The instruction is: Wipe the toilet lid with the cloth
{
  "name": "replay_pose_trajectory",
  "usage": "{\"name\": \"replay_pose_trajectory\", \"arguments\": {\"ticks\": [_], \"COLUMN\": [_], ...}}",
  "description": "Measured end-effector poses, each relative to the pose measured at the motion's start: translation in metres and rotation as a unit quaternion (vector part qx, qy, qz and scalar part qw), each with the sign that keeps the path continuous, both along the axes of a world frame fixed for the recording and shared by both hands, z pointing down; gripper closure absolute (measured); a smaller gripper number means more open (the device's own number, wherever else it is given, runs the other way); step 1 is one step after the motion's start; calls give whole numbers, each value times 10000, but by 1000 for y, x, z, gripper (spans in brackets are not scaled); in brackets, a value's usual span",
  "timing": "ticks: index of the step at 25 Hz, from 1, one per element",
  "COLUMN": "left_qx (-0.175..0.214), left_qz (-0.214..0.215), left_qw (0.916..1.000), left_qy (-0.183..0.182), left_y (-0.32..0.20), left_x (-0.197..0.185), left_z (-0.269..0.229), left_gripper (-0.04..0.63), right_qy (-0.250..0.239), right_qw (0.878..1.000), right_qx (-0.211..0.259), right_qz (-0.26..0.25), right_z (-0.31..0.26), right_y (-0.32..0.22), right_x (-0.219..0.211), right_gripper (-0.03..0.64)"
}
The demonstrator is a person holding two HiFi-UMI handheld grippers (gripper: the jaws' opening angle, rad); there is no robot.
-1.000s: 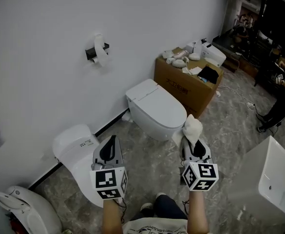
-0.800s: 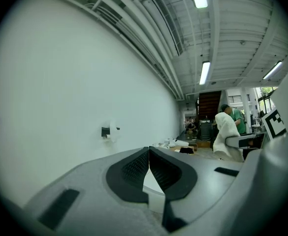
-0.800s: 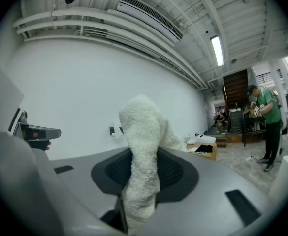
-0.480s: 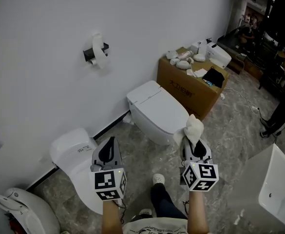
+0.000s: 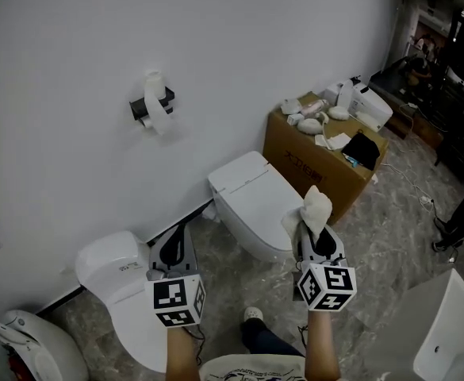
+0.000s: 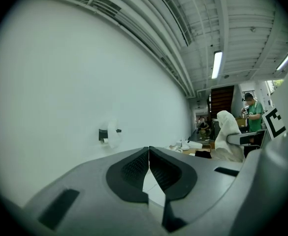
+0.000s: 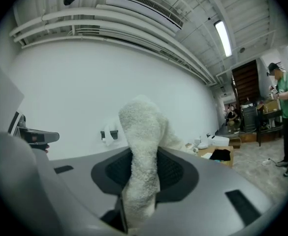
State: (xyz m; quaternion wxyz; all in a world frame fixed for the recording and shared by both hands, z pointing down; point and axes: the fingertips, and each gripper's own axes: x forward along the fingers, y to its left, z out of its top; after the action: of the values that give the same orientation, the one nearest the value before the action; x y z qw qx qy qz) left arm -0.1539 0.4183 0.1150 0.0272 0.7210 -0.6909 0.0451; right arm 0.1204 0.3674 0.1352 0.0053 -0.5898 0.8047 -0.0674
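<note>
The right gripper (image 5: 316,230) is clamping a white terry cloth (image 5: 314,208) between its jaws, the cloth bulging up past the tips. The left gripper (image 5: 179,230) is holding nothing, its jaws pressing together at the tips. Both are hovering side by side in the air, short of the white toilet lid (image 5: 251,201), which is lying closed on the toilet against the wall, beside a cardboard box (image 5: 315,165).
</note>
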Motion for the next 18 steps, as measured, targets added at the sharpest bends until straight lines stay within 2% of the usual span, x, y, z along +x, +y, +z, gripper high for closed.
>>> {"name": "replay_pose_trajectory", "arguments": {"ticks": [9,18], "left_qx": [77,-130], "left_qz": [-239,-336], "left_qw": [9997,9993], "left_qy": [-1,-59], "left_y": [-103,-164], "left_x": [24,25], "left_z": [-9,6], "left_gripper": [586,586], "right_qy": [8,-20], "right_qw": [9997,9993], "right_qx": [72,-111], "right_qz": [-247,-356], "right_z": [-8,11], "right_y": [-114,-182], "right_x": [22,22], "right_gripper": [505,505]}}
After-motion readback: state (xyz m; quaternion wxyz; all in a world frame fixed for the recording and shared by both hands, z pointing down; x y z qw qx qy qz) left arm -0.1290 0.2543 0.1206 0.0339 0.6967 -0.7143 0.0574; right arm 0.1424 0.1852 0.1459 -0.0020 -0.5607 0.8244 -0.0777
